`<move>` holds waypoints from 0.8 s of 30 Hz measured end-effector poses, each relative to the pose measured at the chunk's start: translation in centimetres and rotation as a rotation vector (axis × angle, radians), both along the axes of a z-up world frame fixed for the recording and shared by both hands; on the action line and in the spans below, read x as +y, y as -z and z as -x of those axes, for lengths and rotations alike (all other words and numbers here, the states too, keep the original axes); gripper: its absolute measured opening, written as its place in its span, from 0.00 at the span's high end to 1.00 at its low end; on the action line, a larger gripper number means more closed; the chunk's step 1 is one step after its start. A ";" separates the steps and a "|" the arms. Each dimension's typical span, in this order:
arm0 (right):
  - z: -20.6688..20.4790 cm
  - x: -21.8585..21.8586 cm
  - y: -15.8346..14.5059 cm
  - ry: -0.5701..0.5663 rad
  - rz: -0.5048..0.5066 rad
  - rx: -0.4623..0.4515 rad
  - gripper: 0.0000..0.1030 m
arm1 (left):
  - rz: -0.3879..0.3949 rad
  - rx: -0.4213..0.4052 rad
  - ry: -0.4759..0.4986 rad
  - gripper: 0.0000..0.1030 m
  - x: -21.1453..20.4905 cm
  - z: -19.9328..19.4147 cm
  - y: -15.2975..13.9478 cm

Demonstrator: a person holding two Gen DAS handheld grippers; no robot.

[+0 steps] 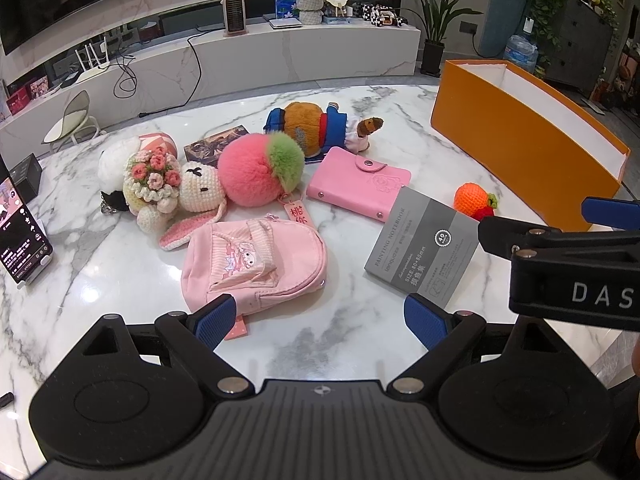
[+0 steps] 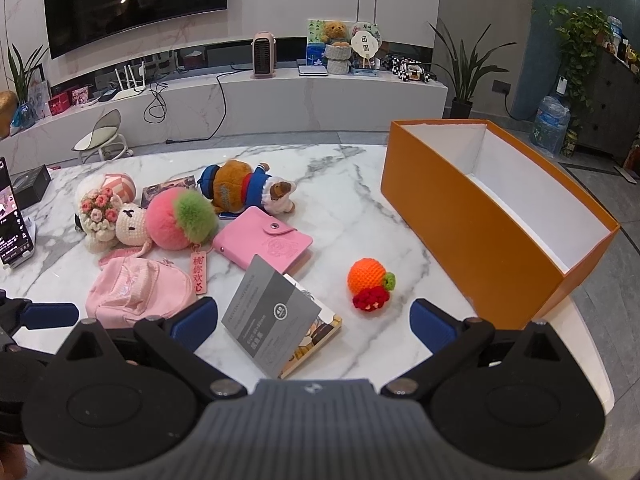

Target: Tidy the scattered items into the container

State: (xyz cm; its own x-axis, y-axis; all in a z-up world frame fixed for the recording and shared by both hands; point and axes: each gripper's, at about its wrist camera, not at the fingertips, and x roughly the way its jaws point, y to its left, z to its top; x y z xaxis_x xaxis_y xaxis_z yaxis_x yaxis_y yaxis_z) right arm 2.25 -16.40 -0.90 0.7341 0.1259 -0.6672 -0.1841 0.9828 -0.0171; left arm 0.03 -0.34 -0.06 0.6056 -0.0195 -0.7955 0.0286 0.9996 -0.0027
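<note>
An open orange box [image 2: 472, 216] with a white inside stands on the right of the marble table [image 2: 344, 184]; it appears as the orange box [image 1: 520, 136] in the left wrist view too. Scattered left of it lie a grey notebook [image 2: 276, 312], a crochet orange [image 2: 370, 280], a pink card wallet [image 2: 262, 240], a pink mini backpack [image 1: 256, 264], a pink-green pompom [image 1: 260, 174], a crochet bunny [image 1: 176, 188] and a brown plush [image 1: 316, 128]. My left gripper [image 1: 320, 322] is open just before the backpack. My right gripper [image 2: 314, 322] is open over the notebook's near edge.
A phone on a stand [image 1: 20, 236] and a black box [image 1: 28, 178] sit at the table's left edge. A dark card box [image 1: 214, 146] lies behind the pompom. Behind the table run a marble TV bench [image 2: 280, 100], a small chair [image 2: 102, 138] and potted plants.
</note>
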 end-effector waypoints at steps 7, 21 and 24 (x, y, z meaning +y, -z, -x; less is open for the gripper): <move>-0.1 0.0 0.0 -0.002 0.000 0.001 0.00 | 0.002 0.001 0.008 0.00 -0.1 0.0 0.0; -1.9 -2.1 0.1 0.036 -0.004 0.002 0.00 | 0.063 -0.020 0.115 0.00 -0.9 -1.5 2.0; -2.5 -2.8 0.1 0.045 -0.004 0.010 0.00 | 0.103 -0.022 0.142 0.00 -0.9 -2.1 2.6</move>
